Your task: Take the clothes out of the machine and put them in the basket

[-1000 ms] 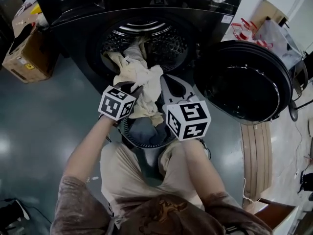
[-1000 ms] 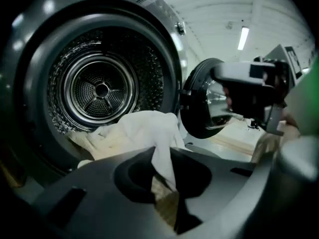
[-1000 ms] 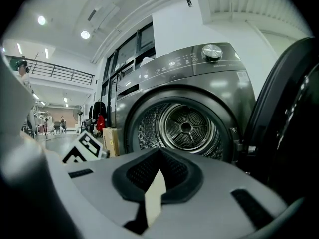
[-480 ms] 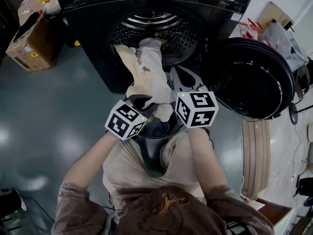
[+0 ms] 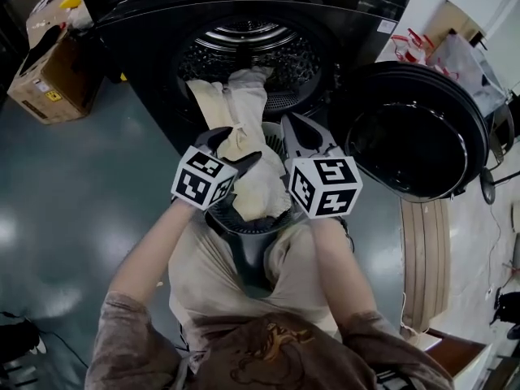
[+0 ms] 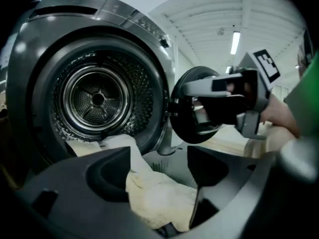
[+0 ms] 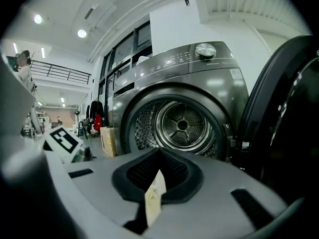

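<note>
A cream cloth trails out of the washing machine's open drum and down into the round grey basket in front of the person's knees. My left gripper hovers over the basket. Its jaws have just been opening and stand apart, with the cloth lying loose below and between them. My right gripper is beside it on the right, above the basket's far rim. It is shut, with a sliver of the cream cloth pinched between the pads of the right gripper.
The machine's round door hangs open to the right, close to my right gripper. A cardboard box stands on the grey floor at the left of the machine. Red-handled things and a bag sit at the far right.
The left gripper's jaws have gone from shut on the cloth to apart, and the gripper has moved up towards the machine. More of the cloth now lies in the basket. The right gripper has stayed put.
</note>
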{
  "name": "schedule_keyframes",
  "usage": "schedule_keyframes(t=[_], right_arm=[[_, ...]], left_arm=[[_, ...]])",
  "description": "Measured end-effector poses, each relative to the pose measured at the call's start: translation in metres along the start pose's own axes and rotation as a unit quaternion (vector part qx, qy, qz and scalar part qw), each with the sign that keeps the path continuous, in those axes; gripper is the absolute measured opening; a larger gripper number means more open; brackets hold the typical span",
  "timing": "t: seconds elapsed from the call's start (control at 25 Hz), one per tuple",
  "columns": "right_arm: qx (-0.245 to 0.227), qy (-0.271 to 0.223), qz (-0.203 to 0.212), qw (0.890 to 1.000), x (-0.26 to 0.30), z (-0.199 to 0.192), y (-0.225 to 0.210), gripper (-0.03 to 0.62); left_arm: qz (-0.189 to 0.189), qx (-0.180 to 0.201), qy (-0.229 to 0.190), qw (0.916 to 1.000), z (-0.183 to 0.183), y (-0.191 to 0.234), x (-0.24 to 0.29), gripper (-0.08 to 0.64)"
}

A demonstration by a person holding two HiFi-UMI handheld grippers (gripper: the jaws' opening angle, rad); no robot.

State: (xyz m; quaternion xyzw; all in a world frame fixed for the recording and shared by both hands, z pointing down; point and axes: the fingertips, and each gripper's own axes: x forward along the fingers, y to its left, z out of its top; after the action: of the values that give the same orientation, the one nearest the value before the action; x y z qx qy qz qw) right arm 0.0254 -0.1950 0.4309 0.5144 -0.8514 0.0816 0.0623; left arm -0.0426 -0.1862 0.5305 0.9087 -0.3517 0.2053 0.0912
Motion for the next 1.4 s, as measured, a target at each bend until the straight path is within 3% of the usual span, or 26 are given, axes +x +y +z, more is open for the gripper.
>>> schedule_keyframes(t=[0.32, 0.6, 0.76, 0.88, 1.12, 1.2, 1.4], right_arm=[[0.001, 0.004, 0.012, 1.000, 0.001, -0.003, 0.002, -0.002], [0.012, 0.003, 0.015, 1.000, 0.005, -0.004, -0.006, -0.003], [0.015, 0.003, 0.018, 1.000, 0.010, -0.003, -0.007, -0.003], [0.016, 0.000, 0.021, 1.000, 0.013, -0.001, -0.005, -0.003], [0.012, -0.006, 0.024, 1.000, 0.013, 0.004, 0.000, -0.003], [0.011, -0.005, 0.021, 1.000, 0.010, 0.004, -0.001, -0.003], [0.011, -0.008, 0.014, 1.000, 0.004, 0.005, -0.006, -0.002]], left_arm=[[0.117, 0.012, 0.048, 0.9919, -0.016, 0.111, 0.080, 0.414], [0.149, -0.018, 0.103, 0.9832, -0.037, 0.165, 0.127, 0.436], [0.174, -0.015, 0.150, 0.9732, -0.047, 0.177, 0.138, 0.436], [0.170, -0.007, 0.153, 0.9734, -0.044, 0.175, 0.143, 0.428], [0.145, 0.010, 0.112, 0.9830, -0.038, 0.161, 0.141, 0.099], [0.137, -0.009, 0.106, 0.9849, -0.038, 0.154, 0.134, 0.060], [0.088, -0.034, 0.071, 0.9931, -0.021, 0.112, 0.102, 0.054]])
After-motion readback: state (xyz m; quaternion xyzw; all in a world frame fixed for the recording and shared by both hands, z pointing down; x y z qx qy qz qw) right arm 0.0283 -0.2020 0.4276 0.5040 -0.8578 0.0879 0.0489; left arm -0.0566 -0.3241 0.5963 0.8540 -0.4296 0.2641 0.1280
